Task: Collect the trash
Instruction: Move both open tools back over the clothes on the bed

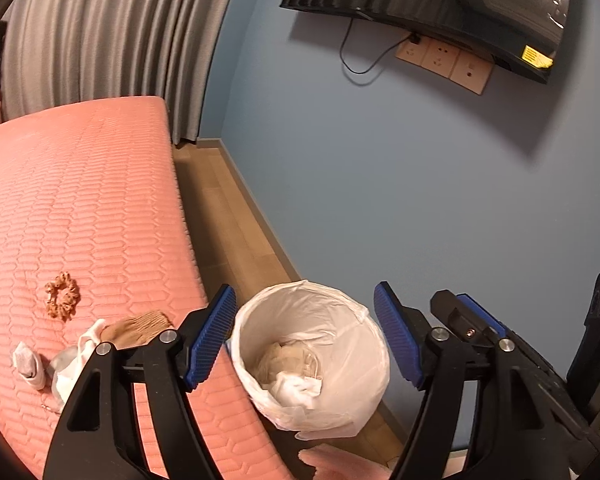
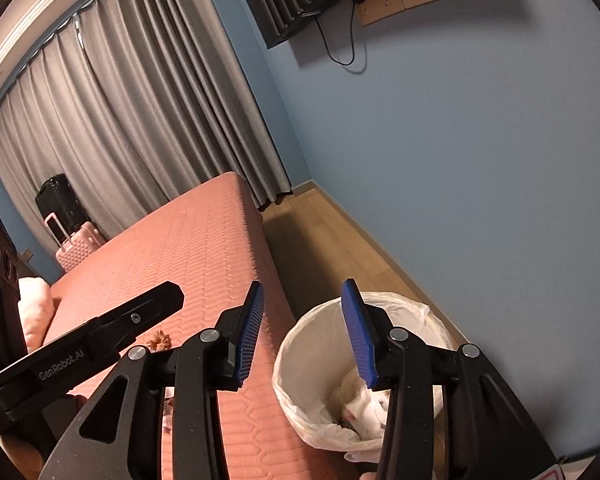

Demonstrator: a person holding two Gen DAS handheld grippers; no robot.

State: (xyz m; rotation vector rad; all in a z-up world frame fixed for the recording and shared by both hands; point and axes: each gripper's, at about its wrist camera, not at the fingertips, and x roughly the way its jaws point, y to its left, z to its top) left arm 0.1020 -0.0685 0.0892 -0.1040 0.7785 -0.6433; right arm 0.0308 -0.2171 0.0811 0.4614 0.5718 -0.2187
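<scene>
Left wrist: left gripper (image 1: 305, 336) fingers apart, empty, above lined trash bin (image 1: 374, 344) on floor beside bed (image 1: 80, 200); tissues (image 1: 30, 364) near bed's edge. Right wrist: right gripper (image 2: 306, 334) fingers apart, empty, over bin.

Grey curtains (image 2: 132, 120) fill the upper left. A television (image 1: 440, 4) hangs upper right above wall sockets (image 1: 444, 62). A pink suitcase (image 2: 78, 252) stands far left; a scrunchie (image 1: 62, 295) lies lower left.
</scene>
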